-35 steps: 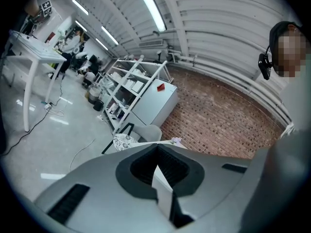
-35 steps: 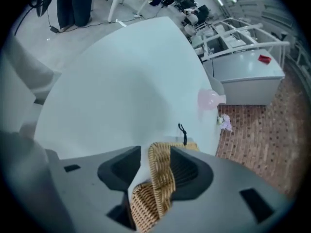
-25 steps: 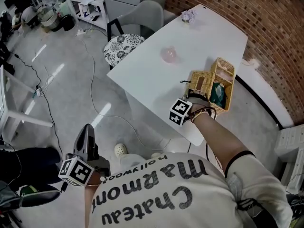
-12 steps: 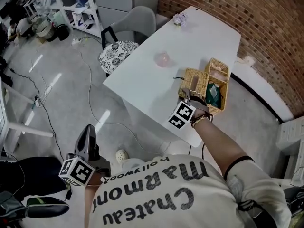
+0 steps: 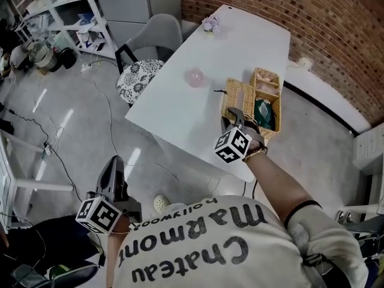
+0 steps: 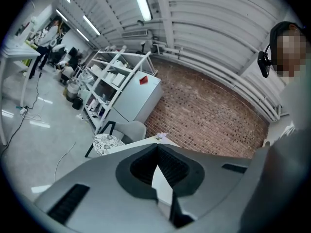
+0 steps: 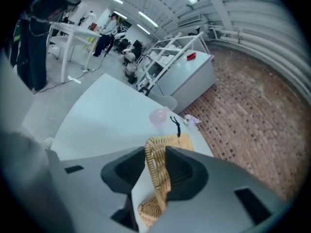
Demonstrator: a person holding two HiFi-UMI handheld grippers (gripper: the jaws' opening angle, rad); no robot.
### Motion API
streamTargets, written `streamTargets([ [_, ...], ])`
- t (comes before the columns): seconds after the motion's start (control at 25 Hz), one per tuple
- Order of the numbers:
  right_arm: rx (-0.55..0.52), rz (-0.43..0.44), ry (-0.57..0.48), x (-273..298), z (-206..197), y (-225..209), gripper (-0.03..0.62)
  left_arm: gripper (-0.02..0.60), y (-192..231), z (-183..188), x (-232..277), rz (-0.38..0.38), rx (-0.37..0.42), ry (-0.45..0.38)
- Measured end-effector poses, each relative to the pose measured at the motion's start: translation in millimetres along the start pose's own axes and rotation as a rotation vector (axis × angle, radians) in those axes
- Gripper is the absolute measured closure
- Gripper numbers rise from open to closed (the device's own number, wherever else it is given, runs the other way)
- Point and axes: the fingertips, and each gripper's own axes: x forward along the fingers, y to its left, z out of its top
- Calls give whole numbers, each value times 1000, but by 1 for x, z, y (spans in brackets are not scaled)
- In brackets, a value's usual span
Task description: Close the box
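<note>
A wicker box [image 5: 267, 83] stands open at the near right of the white table [image 5: 240, 47]. Something teal [image 5: 264, 114] lies inside it. Its lid [image 5: 239, 96] lies folded out flat to the left. My right gripper [image 5: 231, 115] is at the lid's near edge. In the right gripper view the lid's woven rim [image 7: 158, 174] stands between the closing jaws of the right gripper [image 7: 155, 154], with a gap still showing on the left side. My left gripper [image 5: 113, 162] hangs low over the floor, far from the table. The left gripper [image 6: 158, 147] is shut and holds nothing.
A pink round object [image 5: 195, 77] sits mid-table and a small flower ornament [image 5: 209, 24] at the far end. A chair with a patterned cushion [image 5: 141, 71] stands left of the table. A brick wall [image 5: 336, 35] runs along the right. Cables trail on the floor.
My right gripper has moved in along the lid's near edge, and the rim now stands between its jaws. The head view has shifted. The left gripper has stayed put.
</note>
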Motion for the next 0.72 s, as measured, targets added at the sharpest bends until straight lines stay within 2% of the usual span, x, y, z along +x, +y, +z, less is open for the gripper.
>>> streamTargets([
  [0.44, 322, -41, -42, -26, 0, -31, 471, 581, -19, 0, 29, -87, 29, 60],
  [0.72, 480, -42, -54, -40, -4, -40, 477, 581, -31, 4, 44, -140, 48, 84],
])
